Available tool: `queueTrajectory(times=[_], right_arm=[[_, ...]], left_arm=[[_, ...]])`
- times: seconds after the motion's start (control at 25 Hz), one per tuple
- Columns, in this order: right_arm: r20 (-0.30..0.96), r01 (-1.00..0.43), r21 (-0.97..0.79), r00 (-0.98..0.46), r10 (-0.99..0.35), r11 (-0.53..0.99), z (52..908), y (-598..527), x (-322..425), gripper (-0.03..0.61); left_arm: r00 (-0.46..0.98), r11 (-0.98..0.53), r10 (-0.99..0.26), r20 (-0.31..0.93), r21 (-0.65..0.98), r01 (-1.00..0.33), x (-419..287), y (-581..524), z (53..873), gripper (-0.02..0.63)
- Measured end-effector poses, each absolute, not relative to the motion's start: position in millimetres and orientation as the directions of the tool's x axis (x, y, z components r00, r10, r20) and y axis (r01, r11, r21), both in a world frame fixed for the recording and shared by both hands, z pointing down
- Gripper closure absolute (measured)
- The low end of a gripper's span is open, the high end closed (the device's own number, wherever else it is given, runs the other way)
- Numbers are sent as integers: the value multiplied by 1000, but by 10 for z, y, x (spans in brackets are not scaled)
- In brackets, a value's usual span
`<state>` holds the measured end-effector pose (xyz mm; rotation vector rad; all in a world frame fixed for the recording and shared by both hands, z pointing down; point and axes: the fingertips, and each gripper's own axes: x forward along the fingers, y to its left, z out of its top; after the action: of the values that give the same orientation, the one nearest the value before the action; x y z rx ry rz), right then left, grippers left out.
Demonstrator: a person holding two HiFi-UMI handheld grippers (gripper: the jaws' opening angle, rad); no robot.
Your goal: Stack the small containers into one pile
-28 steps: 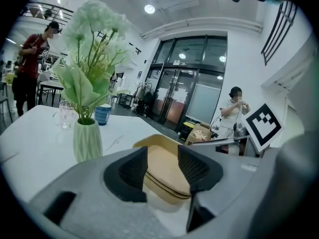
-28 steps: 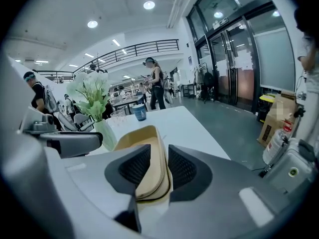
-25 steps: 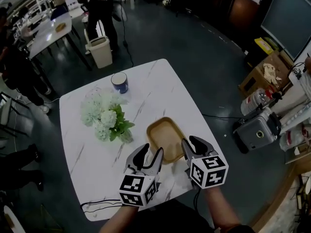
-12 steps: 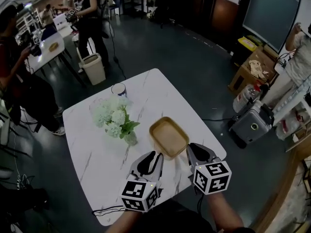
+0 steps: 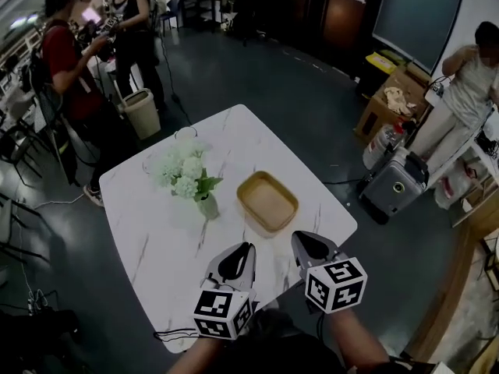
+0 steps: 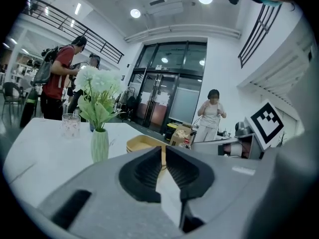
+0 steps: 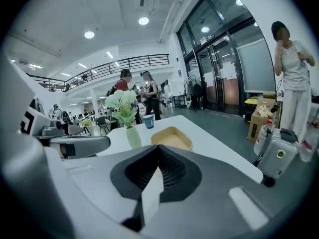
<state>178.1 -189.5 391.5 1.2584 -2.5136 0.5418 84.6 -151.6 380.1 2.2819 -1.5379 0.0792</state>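
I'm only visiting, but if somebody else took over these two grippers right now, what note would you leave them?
Left gripper: jaws have just been closing, all but together, nothing between them.
Right gripper: jaws just closed, empty.
Tan containers: one pile on the table, beside the flower vase, clear of both grippers.
Done: the stack, it seems; no loose container in view.
Left: probably nothing.

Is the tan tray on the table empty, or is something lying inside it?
Empty. In the head view the tan tray shows only its bare bottom; nothing lies in it.
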Motion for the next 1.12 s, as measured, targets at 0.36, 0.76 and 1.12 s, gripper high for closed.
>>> queueTrajectory(times=[0.36, 0.76, 1.12], right_arm=[[402, -818, -184, -568, -718, 544, 3920, -1543, 1856, 578], [401, -828, -188, -556, -728, 529, 3927, -1260, 1922, 578], [395, -833, -199, -551, -735, 517, 3918, -1200, 1918, 578]], left_arm=[[418, -344, -868, 268, 282, -896, 937, -1225, 3852, 597], [428, -354, -859, 280, 280, -893, 1033, -1025, 3896, 601], [432, -359, -856, 284, 275, -892, 1009, -986, 3895, 601]])
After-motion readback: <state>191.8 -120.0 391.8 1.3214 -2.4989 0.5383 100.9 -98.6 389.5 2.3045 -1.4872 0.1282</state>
